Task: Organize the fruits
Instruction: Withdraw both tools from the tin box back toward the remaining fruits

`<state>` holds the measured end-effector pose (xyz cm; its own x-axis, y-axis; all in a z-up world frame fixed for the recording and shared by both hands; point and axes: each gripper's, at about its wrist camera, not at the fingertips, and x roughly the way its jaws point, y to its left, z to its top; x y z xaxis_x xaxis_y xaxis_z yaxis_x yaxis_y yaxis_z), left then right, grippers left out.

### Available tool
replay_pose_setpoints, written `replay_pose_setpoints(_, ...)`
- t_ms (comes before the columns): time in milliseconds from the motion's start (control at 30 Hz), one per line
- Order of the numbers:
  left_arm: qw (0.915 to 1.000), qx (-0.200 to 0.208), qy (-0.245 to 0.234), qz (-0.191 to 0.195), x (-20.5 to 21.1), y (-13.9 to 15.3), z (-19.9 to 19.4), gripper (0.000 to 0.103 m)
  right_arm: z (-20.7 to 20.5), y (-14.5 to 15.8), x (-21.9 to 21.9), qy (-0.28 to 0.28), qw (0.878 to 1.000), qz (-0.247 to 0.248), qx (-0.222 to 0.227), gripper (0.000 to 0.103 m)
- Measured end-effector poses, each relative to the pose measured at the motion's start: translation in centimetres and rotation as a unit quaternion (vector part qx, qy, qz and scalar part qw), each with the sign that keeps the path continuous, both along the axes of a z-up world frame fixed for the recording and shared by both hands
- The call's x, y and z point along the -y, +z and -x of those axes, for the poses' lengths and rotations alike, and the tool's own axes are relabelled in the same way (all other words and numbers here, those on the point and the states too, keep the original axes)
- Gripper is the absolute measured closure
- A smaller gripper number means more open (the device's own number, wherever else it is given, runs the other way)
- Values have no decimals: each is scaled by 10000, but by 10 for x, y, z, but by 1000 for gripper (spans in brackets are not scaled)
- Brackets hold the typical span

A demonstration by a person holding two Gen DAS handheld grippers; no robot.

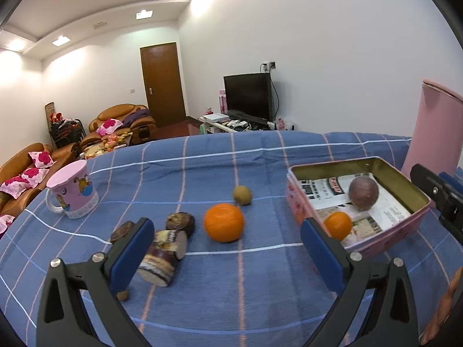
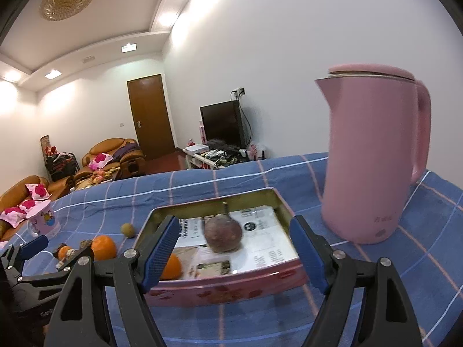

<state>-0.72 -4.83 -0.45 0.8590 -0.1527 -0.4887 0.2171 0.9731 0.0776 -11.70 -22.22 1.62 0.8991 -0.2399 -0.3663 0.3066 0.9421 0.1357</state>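
Left claw (image 1: 228, 240) spread wide, empty, low over the blue checked table (image 1: 260, 303). Big orange (image 1: 223, 222) just ahead between its fingers, not touched. Small greenish fruit (image 1: 242, 194) farther back; brown cut pieces (image 1: 162, 256) beside the left finger. Pink tin (image 1: 416, 219) to the right, holding a purple round fruit (image 1: 363, 193) and a small orange (image 1: 338, 225) on printed paper. Right claw (image 2: 234, 248) also spread, empty, hanging before the tin's near wall, purple fruit in line between its fingers, apart. Pink kettle (image 2: 373, 156) behind right; pink mug (image 1: 73, 193) far left.
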Motion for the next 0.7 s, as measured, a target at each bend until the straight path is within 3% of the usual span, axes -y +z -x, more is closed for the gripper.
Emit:
replay_pose_setpoints(400,9997,-20,223,-123,-49,-2,-17,0,-20,-2,-54,472,9989,46,-63,23)
replay_pose_setpoints(700,9974,-261,610,-270,-119,-8,-47,0,-36,-7,-97,968,9947,125,-313,23)
